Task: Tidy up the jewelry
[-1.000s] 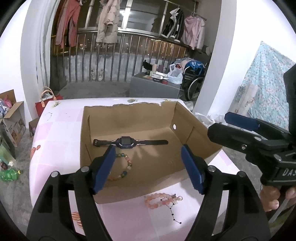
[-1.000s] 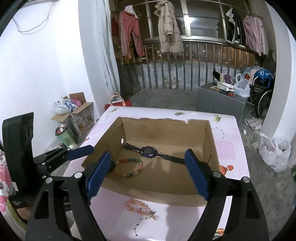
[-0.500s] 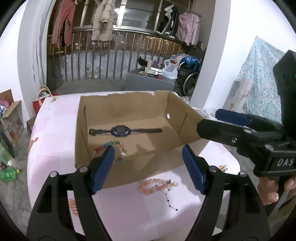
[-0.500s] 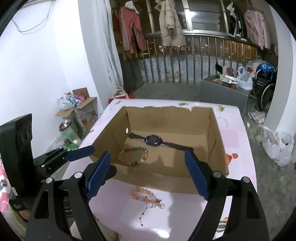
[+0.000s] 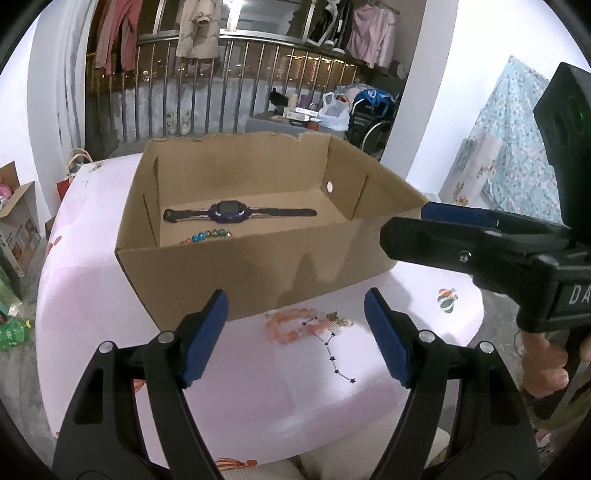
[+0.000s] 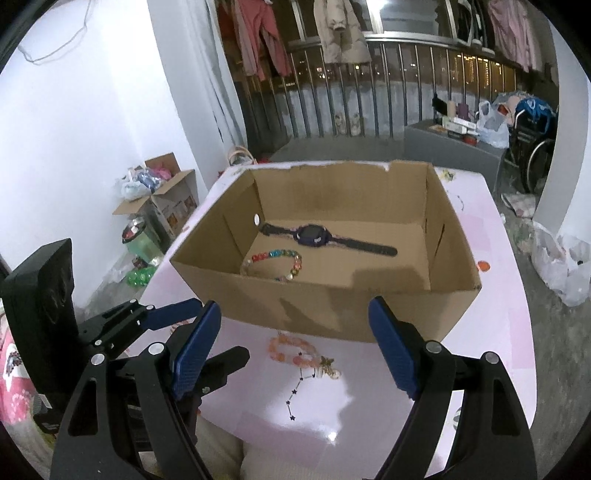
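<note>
An open cardboard box stands on the pink table. Inside lie a dark watch and a multicoloured bead bracelet. In front of the box, on the tabletop, rests a pink bead bracelet with a small gold charm. My left gripper hangs open just above and before it, nothing between its pads. My right gripper is open too, likewise over the pink bracelet. In the left wrist view the right gripper reaches in beside the box; the right wrist view shows the left gripper low on the left.
A printed star pattern marks the pink tablecloth near the front edge. Beyond the table are a railing with hanging clothes, a cardboard box of goods on the floor, and a wheelchair.
Both grippers have sunk toward the table and drawn back from the box, so the pink bracelet now sits between their fingers in view. The box's inside shows at a lower angle.
</note>
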Motion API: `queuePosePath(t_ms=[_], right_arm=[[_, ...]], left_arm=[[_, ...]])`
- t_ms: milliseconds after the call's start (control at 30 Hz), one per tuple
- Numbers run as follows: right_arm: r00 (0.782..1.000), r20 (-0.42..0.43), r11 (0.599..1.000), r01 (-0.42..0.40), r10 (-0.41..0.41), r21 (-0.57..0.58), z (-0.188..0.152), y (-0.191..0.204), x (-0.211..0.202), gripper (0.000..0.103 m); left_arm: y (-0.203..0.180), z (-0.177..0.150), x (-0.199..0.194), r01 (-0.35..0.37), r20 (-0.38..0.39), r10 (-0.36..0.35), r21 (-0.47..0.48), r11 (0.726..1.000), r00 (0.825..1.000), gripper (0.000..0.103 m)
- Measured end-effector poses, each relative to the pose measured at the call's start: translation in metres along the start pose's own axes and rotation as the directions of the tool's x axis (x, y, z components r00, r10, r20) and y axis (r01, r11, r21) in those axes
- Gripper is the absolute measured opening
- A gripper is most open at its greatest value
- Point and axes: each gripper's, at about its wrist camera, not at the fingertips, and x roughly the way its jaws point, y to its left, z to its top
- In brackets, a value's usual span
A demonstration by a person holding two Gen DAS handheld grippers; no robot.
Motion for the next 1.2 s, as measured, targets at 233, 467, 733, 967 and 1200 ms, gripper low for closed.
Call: queuePosePath(t_ms=[233, 467, 733, 967, 1200], right_arm=[[0.999, -0.053, 1.000, 0.015, -0.013, 0.026, -0.010, -0.009, 0.017, 0.080], [0.997, -0.080, 0.999, 0.020, -0.016, 0.042, -0.013, -0.015, 0.028, 0.080], [0.995, -0.100, 0.998, 0.019, -0.013, 0.053, -0.014, -0.022, 0.039, 0.080], [0.994, -0.107, 0.996, 0.022, -0.013, 0.082, -0.022, -0.033, 0.046, 0.080], [0.992, -0.125, 0.991, 0.046, -0.030, 0.122, -0.036, -0.046, 0.047, 0.080]], left_arm=[[0.003, -0.010, 0.017, -0.034, -0.032, 0.034, 0.003, 0.999, 0.999, 0.072], [0.008, -0.015, 0.025, -0.047, -0.049, 0.046, -0.007, 0.999, 0.998, 0.072], [0.010, -0.020, 0.037, -0.050, -0.076, 0.049, -0.010, 0.999, 0.996, 0.072], [0.013, -0.030, 0.040, -0.042, -0.078, 0.042, 0.002, 0.999, 0.996, 0.072], [0.019, -0.045, 0.026, -0.006, -0.037, 0.007, 0.010, 1.000, 0.999, 0.072]])
